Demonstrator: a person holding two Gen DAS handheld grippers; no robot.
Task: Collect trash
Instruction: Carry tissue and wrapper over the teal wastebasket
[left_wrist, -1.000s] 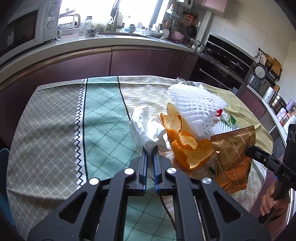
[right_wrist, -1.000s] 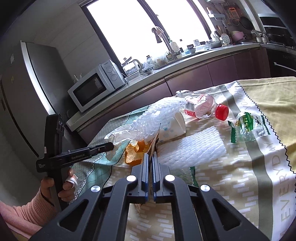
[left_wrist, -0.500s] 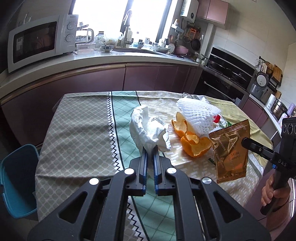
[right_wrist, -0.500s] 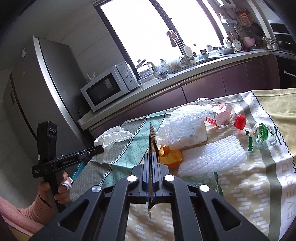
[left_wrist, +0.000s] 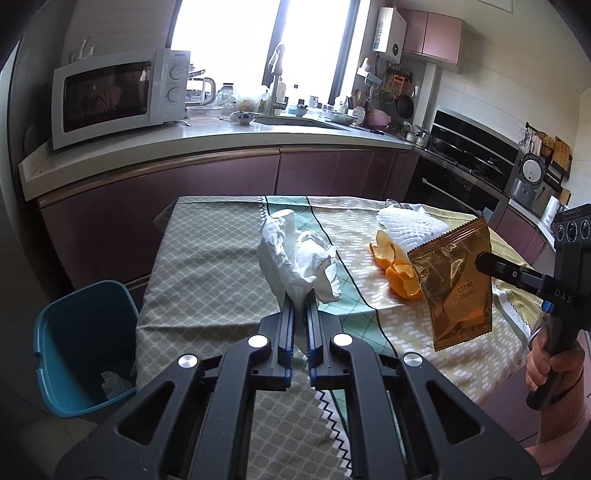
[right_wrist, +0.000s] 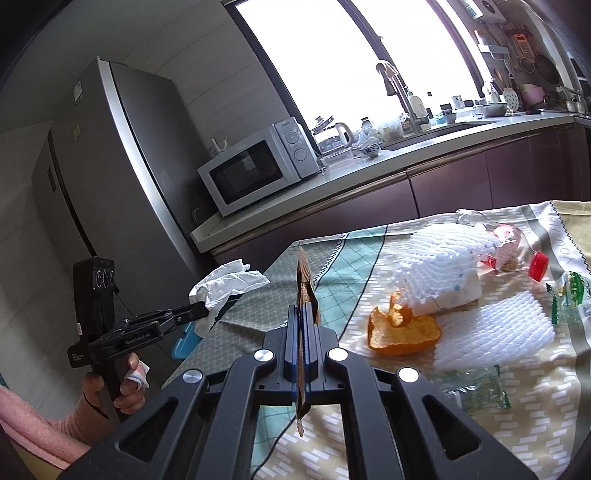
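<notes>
1. Left gripper (left_wrist: 300, 301) was clenched on a crumpled white tissue (left_wrist: 295, 258), which stood up from between the fingertips, lifted clear of the bench (left_wrist: 207, 266).
2. Right gripper (right_wrist: 303, 314) was clamped on a gold snack wrapper (right_wrist: 304, 291), seen edge-on in its own view; from the left wrist view the wrapper (left_wrist: 456, 288) hung flat in the air beside the bench's near right edge.
3. At the left of the bench, low on the floor, a blue bin (left_wrist: 79, 343) stood with a scrap of pale paper inside.
4. On the patterned cloth lay orange peel (right_wrist: 402, 328), touching a white foam fruit net (right_wrist: 439, 258) draped over a paper cup.
5. A second foam net (right_wrist: 491, 332) lay flat just beside the peel.
6. Further back, a crushed plastic bottle with a red cap (right_wrist: 537, 264) lay on its side.
7. Green-printed clear packaging (right_wrist: 570, 295) sat near the right edge.
8. A microwave (left_wrist: 114, 96) stood on the kitchen counter behind.
</notes>
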